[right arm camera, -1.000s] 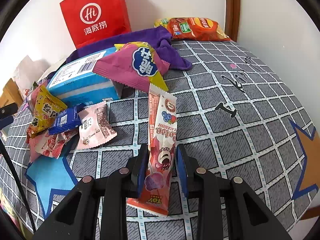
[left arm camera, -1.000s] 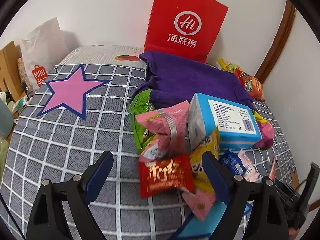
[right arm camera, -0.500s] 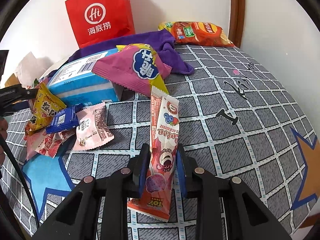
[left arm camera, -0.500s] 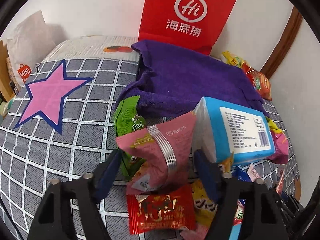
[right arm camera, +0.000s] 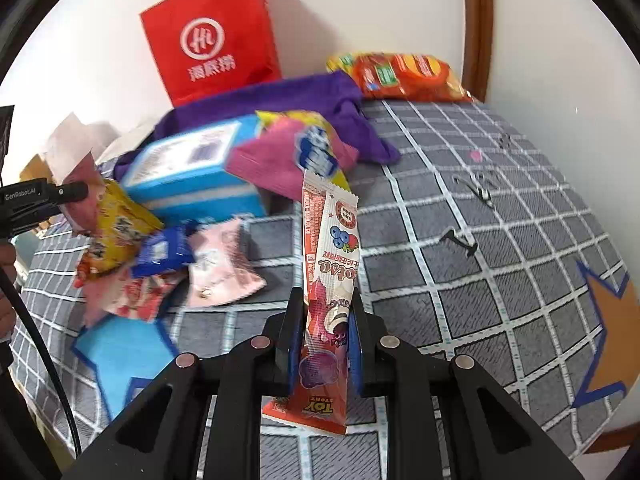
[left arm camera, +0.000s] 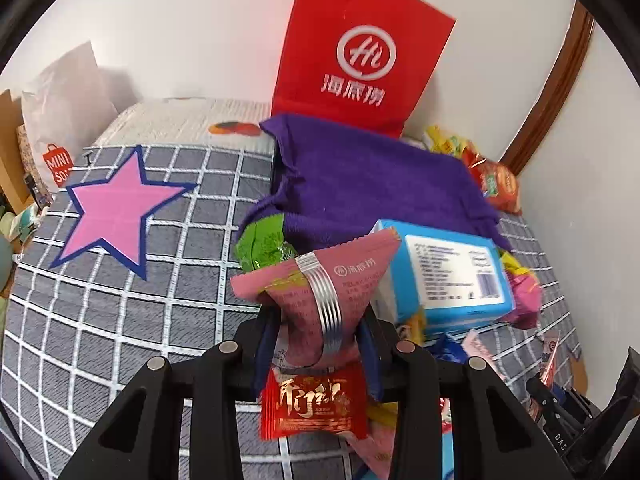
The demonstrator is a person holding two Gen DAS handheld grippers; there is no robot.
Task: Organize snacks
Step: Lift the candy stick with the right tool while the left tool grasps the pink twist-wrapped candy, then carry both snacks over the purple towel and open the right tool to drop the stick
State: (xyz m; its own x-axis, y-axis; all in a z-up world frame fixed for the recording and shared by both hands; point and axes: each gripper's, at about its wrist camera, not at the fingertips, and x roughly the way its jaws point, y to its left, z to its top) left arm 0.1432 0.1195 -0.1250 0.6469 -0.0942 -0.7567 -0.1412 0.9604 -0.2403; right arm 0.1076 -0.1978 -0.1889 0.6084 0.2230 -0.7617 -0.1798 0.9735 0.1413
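A: What did the left camera catch that the right one missed?

B: The pink star on the checked cover, far out to the left of the fingers, and a white bag beyond it. The red bag stood straight ahead against the wall, with the purple cloth in front of it. The blue box lay just right of the fingertips.

A: And the left gripper?

B: Clamped on a pink packet with a silver seam, which rose between the fingers. A red packet showed below it, a green one just beyond.

A: The right camera?

B: It alone showed the orange star to the right of the fingers, a blue star to the left, and the chip bags far ahead by the wall. The magenta packet leaned on the box ahead of the fingertips.

A: And the right gripper?

B: Closed on a long stick packet, which ran up past the fingertips and hung out below them.
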